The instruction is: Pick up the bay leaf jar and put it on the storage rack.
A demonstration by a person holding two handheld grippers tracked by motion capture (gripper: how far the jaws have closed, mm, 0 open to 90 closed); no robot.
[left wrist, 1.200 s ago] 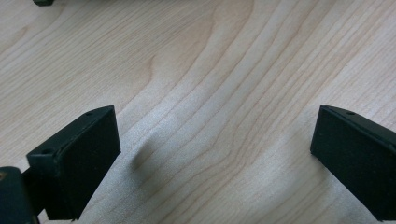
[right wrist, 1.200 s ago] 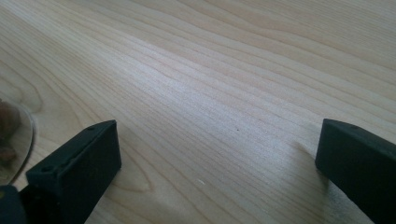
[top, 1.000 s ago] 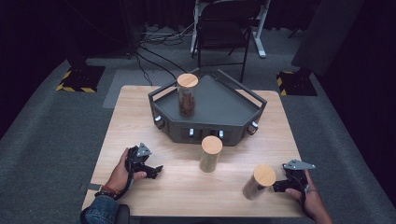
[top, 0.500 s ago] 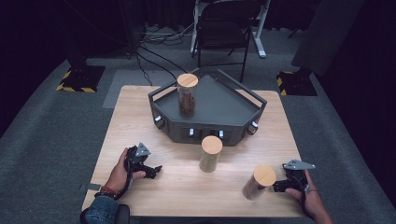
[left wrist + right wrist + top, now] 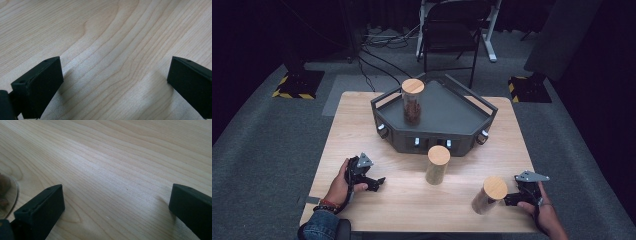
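Observation:
Three clear jars with round wooden lids are in the high view. One jar holding brown pieces stands on the dark angular tray at the table's back. A second jar stands on the table just in front of the tray. The third jar leans near the front right, close to my right gripper. That gripper rests low on the wood, open, a jar's glass edge at its left. My left gripper lies at the front left, open over bare wood.
The wooden table sits on grey carpet. Behind it stand a black folding chair, a white stand's legs and cables on the floor. Yellow-black striped bases flank the table's back corners.

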